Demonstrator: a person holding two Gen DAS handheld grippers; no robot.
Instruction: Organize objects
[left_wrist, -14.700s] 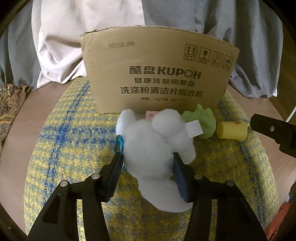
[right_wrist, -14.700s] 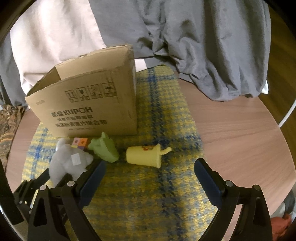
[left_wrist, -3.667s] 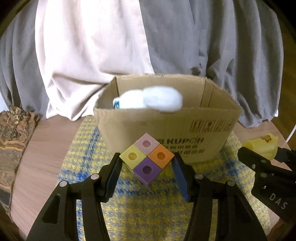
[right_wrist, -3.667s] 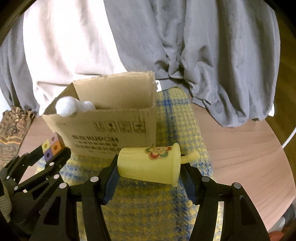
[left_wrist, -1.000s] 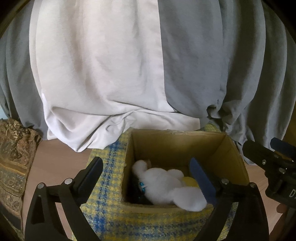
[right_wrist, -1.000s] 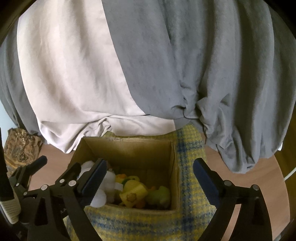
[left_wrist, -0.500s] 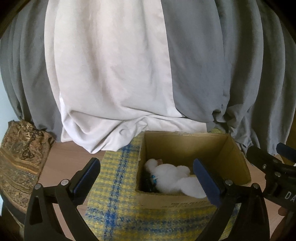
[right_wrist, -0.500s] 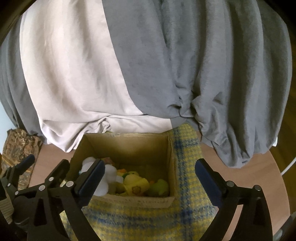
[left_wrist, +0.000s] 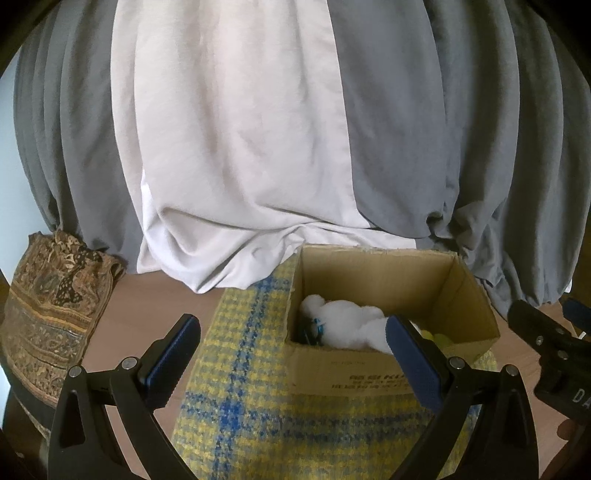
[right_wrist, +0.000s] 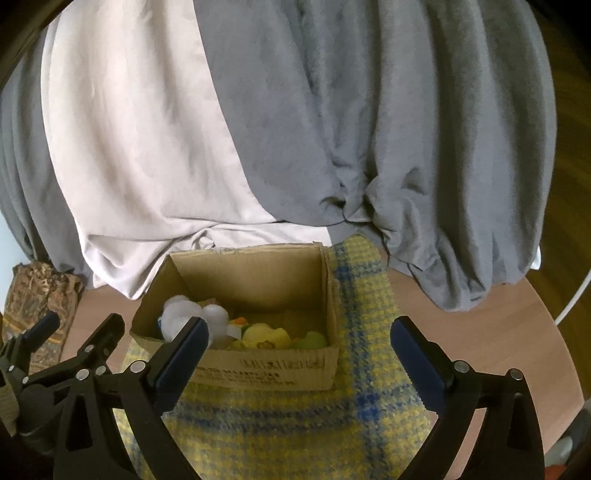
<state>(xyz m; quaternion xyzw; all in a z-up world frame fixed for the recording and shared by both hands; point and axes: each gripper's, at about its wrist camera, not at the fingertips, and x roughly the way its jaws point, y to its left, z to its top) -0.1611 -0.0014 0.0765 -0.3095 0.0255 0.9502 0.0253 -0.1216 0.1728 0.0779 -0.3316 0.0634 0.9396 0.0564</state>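
Cardboard box (right_wrist: 258, 373) open-topped on yellow plaid mat (right_wrist: 295, 435), bare table (right_wrist: 480, 314) rightward, white plush (left_wrist: 347, 323) inside lying roughly crosswise, left gripper (left_wrist: 291, 350) and right gripper (right_wrist: 299, 341) both spread, empty.

Both views are fisheye, each looking forward and downward along its own pair of black fingers, which fill the lower corners of the frame, toward the open cardboard box (left_wrist: 391, 365) on the yellow-and-blue checked cloth (left_wrist: 255, 373), with grey and white curtains (left_wrist: 236, 122) filling the upper half. The left wrist view sits left of the box, which lies right of centre; the right wrist view has the box (right_wrist: 258, 369) left of centre. Both share box, cloth (right_wrist: 354, 402), curtains (right_wrist: 332, 110) and the patterned fabric (left_wrist: 44, 317) at the left edge.
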